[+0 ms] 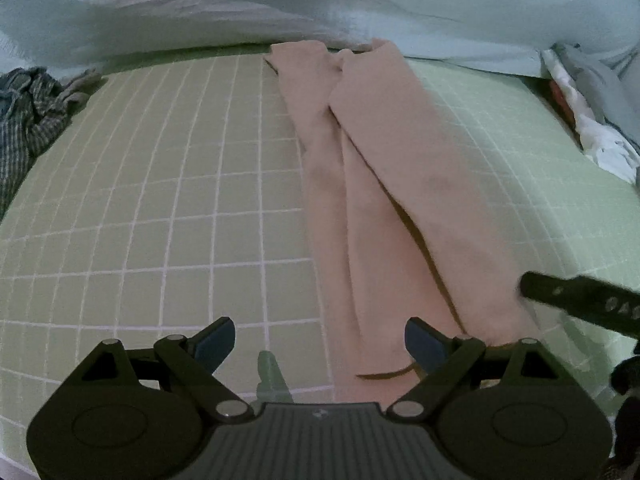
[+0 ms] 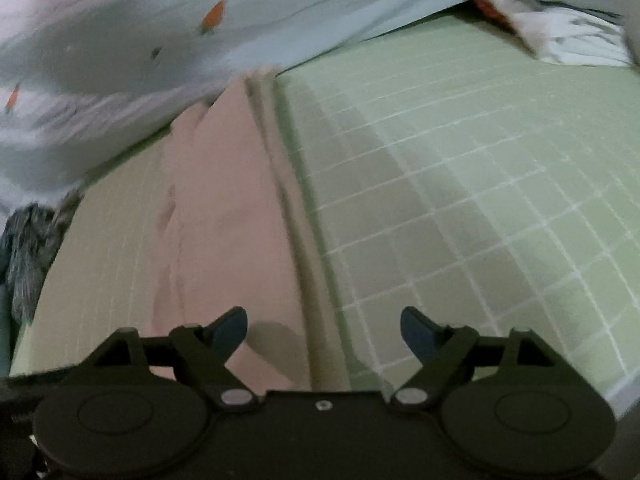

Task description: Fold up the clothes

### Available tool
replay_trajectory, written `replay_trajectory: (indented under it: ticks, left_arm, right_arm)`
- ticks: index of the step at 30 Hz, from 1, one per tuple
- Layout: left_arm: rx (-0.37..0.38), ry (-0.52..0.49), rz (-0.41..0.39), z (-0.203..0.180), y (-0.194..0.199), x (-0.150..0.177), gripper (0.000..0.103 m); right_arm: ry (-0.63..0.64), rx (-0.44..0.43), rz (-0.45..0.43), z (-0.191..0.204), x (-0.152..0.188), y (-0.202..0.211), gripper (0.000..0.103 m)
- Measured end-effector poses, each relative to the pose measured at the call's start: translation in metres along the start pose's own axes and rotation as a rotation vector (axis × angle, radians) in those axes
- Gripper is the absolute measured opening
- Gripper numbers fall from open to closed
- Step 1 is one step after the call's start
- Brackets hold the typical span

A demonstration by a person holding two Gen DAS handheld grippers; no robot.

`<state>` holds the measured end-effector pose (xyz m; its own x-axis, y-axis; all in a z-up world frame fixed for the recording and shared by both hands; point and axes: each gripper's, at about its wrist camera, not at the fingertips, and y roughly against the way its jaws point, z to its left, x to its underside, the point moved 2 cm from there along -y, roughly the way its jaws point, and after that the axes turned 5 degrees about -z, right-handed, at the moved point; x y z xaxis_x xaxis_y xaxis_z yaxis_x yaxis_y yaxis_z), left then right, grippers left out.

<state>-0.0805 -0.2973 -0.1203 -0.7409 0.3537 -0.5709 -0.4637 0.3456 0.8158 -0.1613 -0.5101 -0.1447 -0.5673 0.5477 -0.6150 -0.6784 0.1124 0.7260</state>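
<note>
We look down along two black grippers at a bed covered by a pale green sheet (image 1: 160, 208) printed with a grid of thin white lines. A long pair of soft, matte pink trousers (image 1: 384, 184) lies flat on it, folded lengthwise so one leg rests on the other, running from near us to the far edge, where a smooth pale blue duvet (image 1: 280, 4) with small orange carrot prints is heaped. The left gripper (image 1: 320, 342) has its blue-padded fingers spread wide, empty, just above the trousers' near end. The right gripper (image 2: 324, 332) is also spread, nothing pinched; its left finger sits over the pink cloth and its right over the sheet. In the left view its dark finger reaches in from the right, over the trousers' edge. A crumpled checked garment (image 1: 28, 120) lies at the far left, and a rumpled white and grey cloth (image 1: 592, 120) at the far right.
</note>
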Motion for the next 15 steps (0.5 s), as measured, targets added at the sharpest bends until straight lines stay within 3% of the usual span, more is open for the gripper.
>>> replay_trajectory:
  ticks: [6, 11, 14, 15]
  left_arm:
    - [-0.005, -0.021, 0.007, -0.015, -0.018, 0.006, 0.091]
    - [0.029, -0.012, -0.012, -0.02, -0.027, 0.015, 0.076]
    - [0.043, -0.026, -0.057, -0.026, -0.023, 0.02, 0.058]
    - [0.052, -0.02, -0.066, -0.027, -0.022, 0.021, 0.05]
  right_arm:
    - [0.102, -0.075, 0.031, 0.015, 0.004, -0.02, 0.082]
    - [0.158, -0.077, -0.003, 0.025, 0.011, -0.025, 0.082]
    - [0.164, -0.082, -0.015, 0.027, 0.013, -0.022, 0.069]
    - [0.155, -0.089, -0.012, 0.026, 0.013, -0.022, 0.052]
